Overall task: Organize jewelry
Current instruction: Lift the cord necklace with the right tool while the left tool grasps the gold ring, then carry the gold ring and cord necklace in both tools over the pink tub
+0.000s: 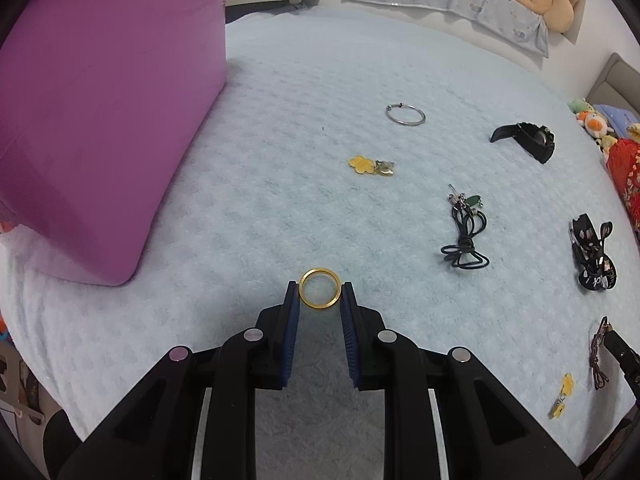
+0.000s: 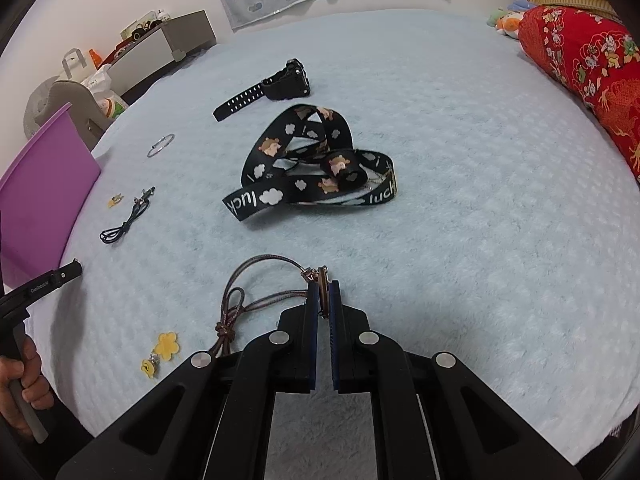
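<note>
A gold ring (image 1: 320,305) sits upright between the blue pads of my left gripper (image 1: 320,290), which is shut on it just above the pale blue blanket (image 1: 280,160). My right gripper (image 2: 324,286) is shut on the metal pendant (image 2: 322,276) of a brown cord necklace (image 2: 236,300) whose loop trails to the left on the blanket. A purple box (image 1: 100,120) stands at the left. Loose on the blanket lie a silver bangle (image 1: 405,114), a black watch (image 1: 528,140), a yellow flower charm (image 1: 370,165), a black cord (image 1: 464,236) and a printed black lanyard (image 2: 312,160).
A second yellow flower charm (image 2: 164,346) lies near the brown cord. A red patterned bolster (image 2: 592,72) lines the right side, with plush toys (image 1: 592,120) beyond it. A person's hand (image 2: 20,372) grips the left tool's handle at the bed's left edge.
</note>
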Tool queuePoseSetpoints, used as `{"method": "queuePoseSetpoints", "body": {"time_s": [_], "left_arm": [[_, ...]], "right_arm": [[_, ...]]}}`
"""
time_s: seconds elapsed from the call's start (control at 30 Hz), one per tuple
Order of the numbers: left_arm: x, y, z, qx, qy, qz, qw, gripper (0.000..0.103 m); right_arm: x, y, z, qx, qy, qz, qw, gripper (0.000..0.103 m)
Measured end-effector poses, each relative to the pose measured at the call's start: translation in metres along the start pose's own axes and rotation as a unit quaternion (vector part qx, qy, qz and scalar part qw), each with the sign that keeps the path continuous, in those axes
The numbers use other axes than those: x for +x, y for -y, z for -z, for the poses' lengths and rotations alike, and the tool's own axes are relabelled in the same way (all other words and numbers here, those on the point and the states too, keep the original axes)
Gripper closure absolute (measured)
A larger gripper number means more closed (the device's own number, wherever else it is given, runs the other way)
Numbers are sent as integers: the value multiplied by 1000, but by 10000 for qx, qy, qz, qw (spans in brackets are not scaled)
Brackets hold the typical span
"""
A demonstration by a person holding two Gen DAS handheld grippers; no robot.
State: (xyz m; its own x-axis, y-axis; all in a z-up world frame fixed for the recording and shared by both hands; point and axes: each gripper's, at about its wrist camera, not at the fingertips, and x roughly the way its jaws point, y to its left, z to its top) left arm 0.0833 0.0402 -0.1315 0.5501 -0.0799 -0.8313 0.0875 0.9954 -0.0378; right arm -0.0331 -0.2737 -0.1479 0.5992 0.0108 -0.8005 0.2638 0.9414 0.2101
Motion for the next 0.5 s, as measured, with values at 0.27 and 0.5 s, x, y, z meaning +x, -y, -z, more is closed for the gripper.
{"method": "queuePoseSetpoints", "body": {"time_s": [0.27, 0.5], "left_arm": [[-19, 8, -1, 27, 135, 160, 9998, 82], [-51, 9, -8, -7, 330, 288, 9990, 82]], "right_arm": [[-18, -7, -5, -75, 194, -66, 9998, 98], [-51, -21, -17, -255, 500, -156, 9983, 98]]}}
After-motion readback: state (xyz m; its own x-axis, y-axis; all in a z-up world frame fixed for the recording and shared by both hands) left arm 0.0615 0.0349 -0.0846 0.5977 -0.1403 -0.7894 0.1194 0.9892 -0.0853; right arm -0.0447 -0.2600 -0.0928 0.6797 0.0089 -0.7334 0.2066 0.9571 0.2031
